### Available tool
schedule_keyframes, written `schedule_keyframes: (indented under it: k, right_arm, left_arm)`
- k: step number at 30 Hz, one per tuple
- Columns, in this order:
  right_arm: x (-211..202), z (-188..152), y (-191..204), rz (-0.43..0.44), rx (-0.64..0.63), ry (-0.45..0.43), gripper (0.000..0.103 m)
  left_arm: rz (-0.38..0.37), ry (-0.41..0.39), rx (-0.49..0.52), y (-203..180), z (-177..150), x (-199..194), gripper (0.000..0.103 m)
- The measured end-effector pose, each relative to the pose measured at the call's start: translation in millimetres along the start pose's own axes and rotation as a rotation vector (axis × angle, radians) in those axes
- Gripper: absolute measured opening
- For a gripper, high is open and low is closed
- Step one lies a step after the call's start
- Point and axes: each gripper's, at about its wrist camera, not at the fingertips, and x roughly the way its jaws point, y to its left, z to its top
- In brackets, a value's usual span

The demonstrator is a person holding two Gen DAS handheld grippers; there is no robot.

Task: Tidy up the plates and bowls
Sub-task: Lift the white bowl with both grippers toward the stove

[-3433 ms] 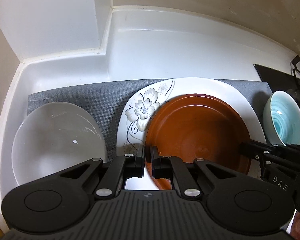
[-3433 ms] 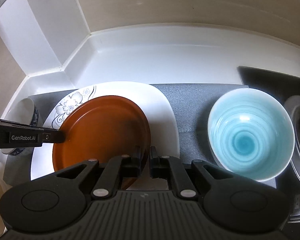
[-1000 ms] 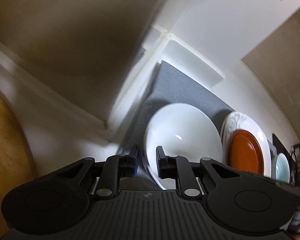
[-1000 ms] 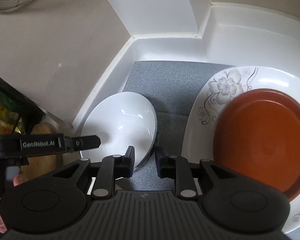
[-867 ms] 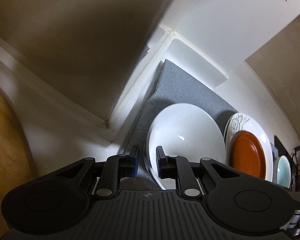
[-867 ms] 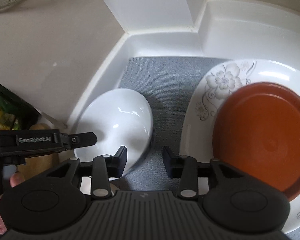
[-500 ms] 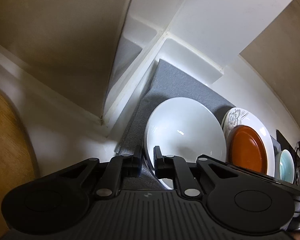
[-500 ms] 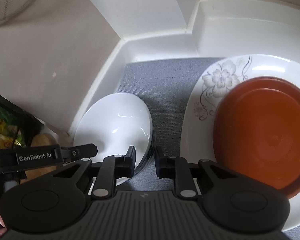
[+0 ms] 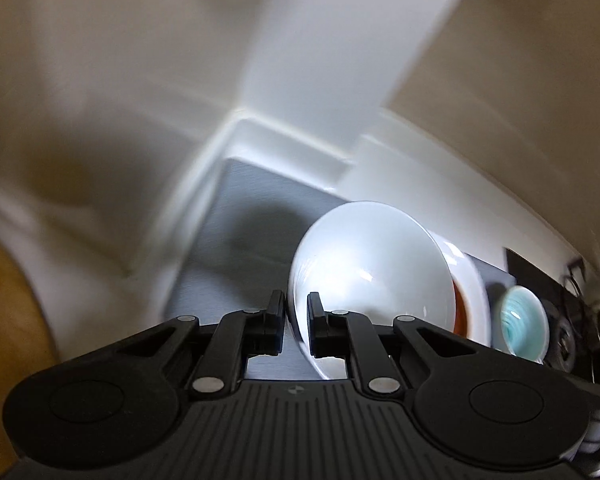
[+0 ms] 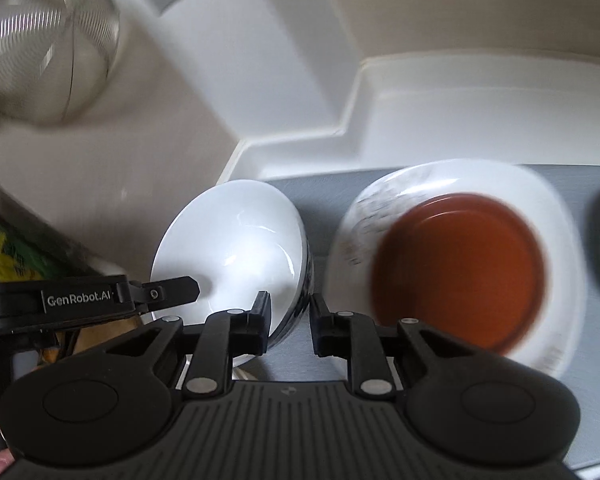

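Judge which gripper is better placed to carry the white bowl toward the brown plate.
Right, marginally. Both grippers pinch the white bowl: the right gripper holds the rim nearest the brown plate, the left gripper the far rim.

This is a kitchen in a home. A white counter (image 10: 460,120) with a raised edge runs along the wall into a corner. A gray mat (image 9: 244,216) lies on it, with dishes on top: a white bowl (image 10: 236,248), a brown plate (image 10: 460,268) on a flowered white plate (image 10: 548,200), and a blue bowl (image 9: 520,324). A wire strainer (image 10: 40,48) hangs on the wall.
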Motion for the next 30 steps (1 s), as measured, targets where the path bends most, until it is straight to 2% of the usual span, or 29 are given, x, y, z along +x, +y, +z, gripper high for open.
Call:
schedule_keyframes:
  k: [11, 20, 25, 30]
  right_arm:
    - [-113.3, -9.1, -80.6, -0.108, 0.192, -0.216, 0.023]
    - [-174.5, -11.4, -133.7, -0.159, 0.274, -0.353, 0.023]
    - [-202.8, -7.1, -155.8, -0.18, 0.293, -0.414, 0.023]
    - [-203.8, -7.7, -180.5, -0.181, 0.324, -0.404, 0.023]
  left_arm:
    - [-0.144, 0.1, 0.195, -127.2, 6.2, 16.2, 0.012]
    - [-0.217, 0.126, 0.328, -211.2, 4.7, 21.0, 0.012]
    - [-0.236, 0.115, 0.4, -247.1, 0.6, 13.9, 0.012]
    - [-0.216, 0.135, 0.428, -271.2, -1.5, 25.2, 0.012]
